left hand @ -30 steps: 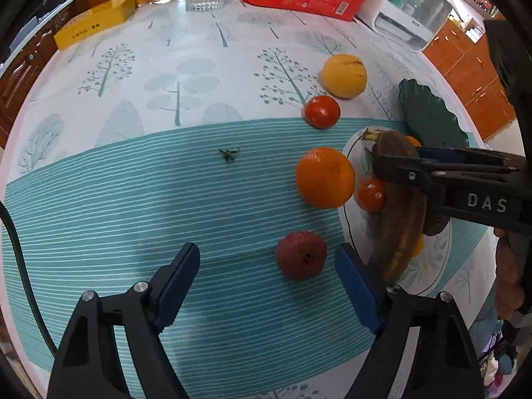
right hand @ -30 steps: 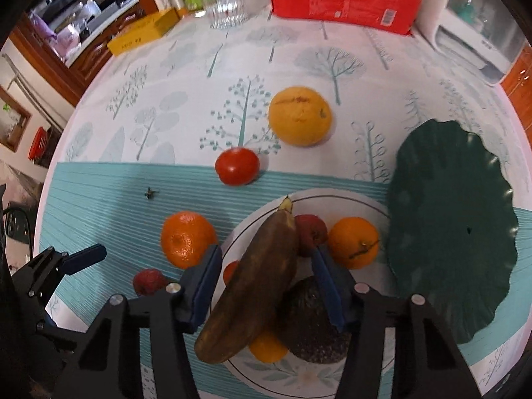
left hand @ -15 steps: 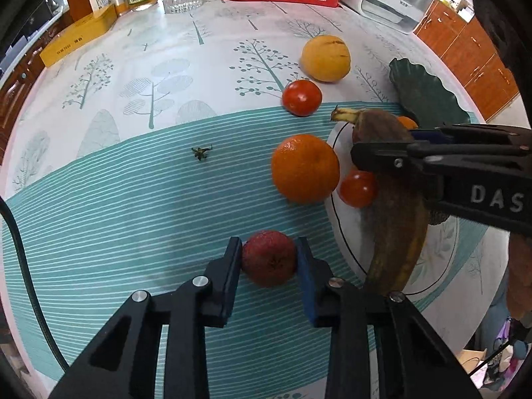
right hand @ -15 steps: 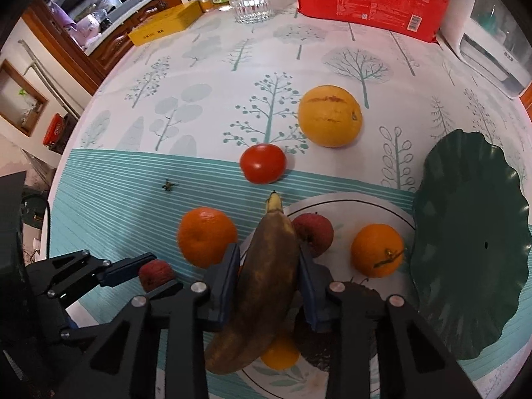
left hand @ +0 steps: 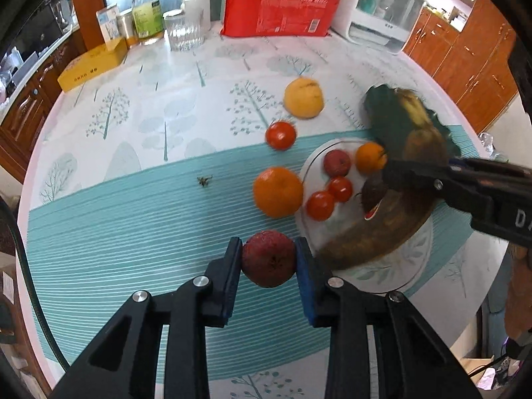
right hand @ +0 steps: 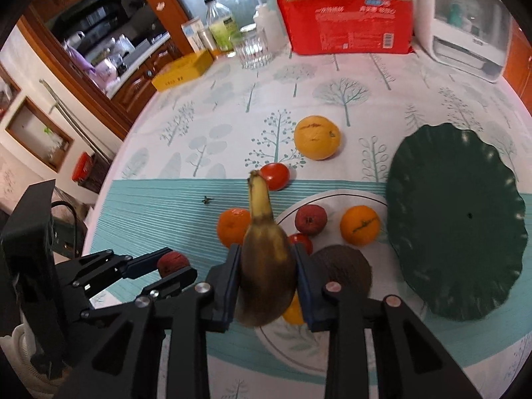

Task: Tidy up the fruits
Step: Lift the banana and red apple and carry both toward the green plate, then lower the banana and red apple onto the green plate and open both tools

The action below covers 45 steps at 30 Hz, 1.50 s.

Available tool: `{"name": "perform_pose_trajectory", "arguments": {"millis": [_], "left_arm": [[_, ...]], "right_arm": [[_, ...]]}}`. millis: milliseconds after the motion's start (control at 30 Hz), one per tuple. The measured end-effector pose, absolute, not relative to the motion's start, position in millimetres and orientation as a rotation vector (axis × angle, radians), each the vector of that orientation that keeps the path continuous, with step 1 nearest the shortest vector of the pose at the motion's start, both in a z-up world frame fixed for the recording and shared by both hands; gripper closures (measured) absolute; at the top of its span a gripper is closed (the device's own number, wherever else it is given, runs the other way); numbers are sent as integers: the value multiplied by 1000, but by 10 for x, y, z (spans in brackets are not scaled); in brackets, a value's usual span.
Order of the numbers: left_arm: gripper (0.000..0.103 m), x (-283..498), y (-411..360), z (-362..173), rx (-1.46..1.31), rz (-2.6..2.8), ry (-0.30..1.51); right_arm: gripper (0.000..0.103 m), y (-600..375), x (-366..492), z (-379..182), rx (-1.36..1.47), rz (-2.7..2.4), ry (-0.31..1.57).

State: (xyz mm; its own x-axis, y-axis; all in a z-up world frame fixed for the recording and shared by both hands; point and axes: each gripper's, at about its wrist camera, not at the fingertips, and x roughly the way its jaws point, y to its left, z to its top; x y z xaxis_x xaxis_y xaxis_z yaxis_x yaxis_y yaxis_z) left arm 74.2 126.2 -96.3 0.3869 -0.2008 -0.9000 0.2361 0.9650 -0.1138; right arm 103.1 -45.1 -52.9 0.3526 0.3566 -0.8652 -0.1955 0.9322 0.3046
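Brown banana [right hand: 267, 259]: clamped in the right gripper [right hand: 267, 286], raised over the white plate [right hand: 335, 196].
Red fruit [left hand: 268, 258]: pinched by the left gripper [left hand: 268, 267] above the worktop [left hand: 133, 219].
Risk: soft banana may squash or slip.
White plate: oranges, tomatoes.
Green dish [right hand: 455, 232]: empty.

- Right gripper [left hand: 399, 169] — white capital "D", then part of a second letter cut off at the frame edge, on its black side.
- Red package [right hand: 347, 21] at the table's far edge — white print, too small and blurred to read.
- Yellow box [right hand: 183, 69] — dark print, unreadable.
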Motion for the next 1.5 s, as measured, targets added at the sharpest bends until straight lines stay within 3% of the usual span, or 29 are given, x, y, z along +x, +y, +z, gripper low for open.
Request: {"name": "perform_pose_trajectory", "arguments": {"millis": [467, 767, 1100, 1500], "left_arm": [[73, 744, 371, -279, 44, -391, 1031], [73, 910, -354, -179, 47, -399, 1041], [73, 1385, -1190, -402, 53, -357, 1077], [72, 1971, -1554, -1173, 109, -222, 1207]], "right_arm": [[73, -1381, 545, -65, 227, 287, 1056], [73, -2167, 690, 36, 222, 250, 1031], [73, -2924, 1535, -331, 177, 279, 1171], [71, -3142, 2102, -911, 267, 330, 1286]]}}
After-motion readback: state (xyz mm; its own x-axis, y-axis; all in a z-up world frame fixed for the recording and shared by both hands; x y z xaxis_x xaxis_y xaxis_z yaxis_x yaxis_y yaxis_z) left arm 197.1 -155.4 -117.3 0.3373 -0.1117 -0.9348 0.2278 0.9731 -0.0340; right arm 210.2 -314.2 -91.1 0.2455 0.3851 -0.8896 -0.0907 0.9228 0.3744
